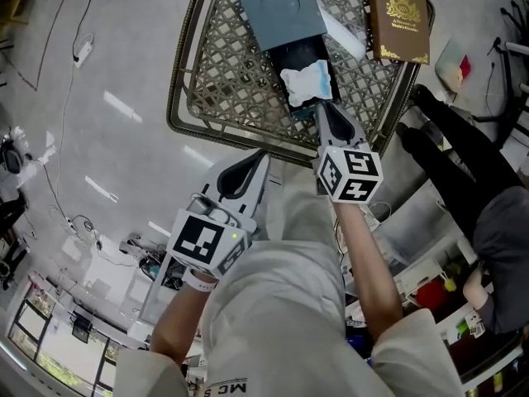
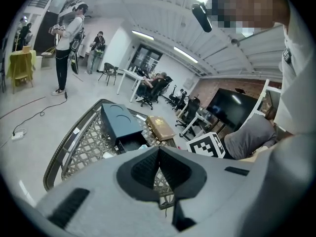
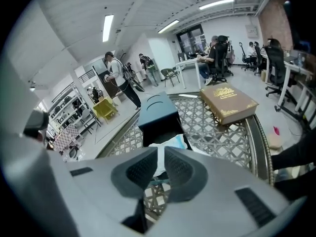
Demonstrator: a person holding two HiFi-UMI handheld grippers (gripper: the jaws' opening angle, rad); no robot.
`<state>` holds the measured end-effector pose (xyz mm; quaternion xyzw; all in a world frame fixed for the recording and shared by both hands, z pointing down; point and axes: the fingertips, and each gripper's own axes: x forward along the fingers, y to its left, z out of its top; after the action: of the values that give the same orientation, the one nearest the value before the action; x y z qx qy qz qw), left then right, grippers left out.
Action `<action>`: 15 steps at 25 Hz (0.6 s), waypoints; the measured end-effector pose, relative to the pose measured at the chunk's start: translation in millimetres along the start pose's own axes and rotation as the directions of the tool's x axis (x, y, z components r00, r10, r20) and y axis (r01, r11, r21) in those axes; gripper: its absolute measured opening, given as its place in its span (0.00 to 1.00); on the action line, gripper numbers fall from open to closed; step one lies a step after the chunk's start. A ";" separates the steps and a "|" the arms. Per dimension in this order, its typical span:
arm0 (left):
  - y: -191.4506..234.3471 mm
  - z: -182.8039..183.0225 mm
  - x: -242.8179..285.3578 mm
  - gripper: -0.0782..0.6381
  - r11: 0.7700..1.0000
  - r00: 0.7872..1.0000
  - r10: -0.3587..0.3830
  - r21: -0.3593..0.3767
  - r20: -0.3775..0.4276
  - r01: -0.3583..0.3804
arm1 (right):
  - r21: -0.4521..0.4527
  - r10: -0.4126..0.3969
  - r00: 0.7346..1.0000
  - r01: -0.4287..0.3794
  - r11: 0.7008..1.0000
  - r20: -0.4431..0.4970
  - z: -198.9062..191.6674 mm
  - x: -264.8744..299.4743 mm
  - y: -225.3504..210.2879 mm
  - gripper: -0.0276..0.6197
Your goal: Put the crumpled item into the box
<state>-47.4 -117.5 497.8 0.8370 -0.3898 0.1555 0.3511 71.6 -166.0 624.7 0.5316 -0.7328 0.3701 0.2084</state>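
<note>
A crumpled white and pale blue item (image 1: 307, 83) lies in the open end of a dark blue box (image 1: 277, 7) on a metal lattice table (image 1: 178, 98). My right gripper (image 1: 319, 107) reaches over the table's near rim, its tips at the item's near edge. In the right gripper view the jaws (image 3: 161, 152) stand almost together, with the item (image 3: 171, 143) showing in the narrow slit and the box (image 3: 158, 110) behind it. My left gripper (image 1: 262, 155) hangs shut and empty just off the near rim. In the left gripper view its fingertips (image 2: 158, 149) meet.
A brown book with gold print (image 1: 399, 19) lies on the table's far right corner. A person in black (image 1: 471, 180) sits close on the right. Cables run over the grey floor (image 1: 74, 98) on the left. Desks, chairs and people stand further off (image 2: 69, 38).
</note>
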 end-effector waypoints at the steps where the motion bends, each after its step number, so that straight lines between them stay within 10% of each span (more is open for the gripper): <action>1: -1.0 3.2 -2.3 0.14 1.000 1.000 0.001 0.002 0.007 -0.002 | -0.010 0.004 1.000 -0.004 1.000 0.002 2.7 -5.8 2.6 0.12; 15: -30.9 72.4 -63.2 0.14 0.995 0.991 0.012 0.101 0.133 -0.026 | -0.259 0.058 0.982 -0.010 0.966 0.177 79.2 -133.4 40.3 0.07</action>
<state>-65.8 -120.6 398.6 0.8587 -0.4115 0.1228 0.2796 87.4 -136.7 467.9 0.5191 -0.7997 0.2251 0.2008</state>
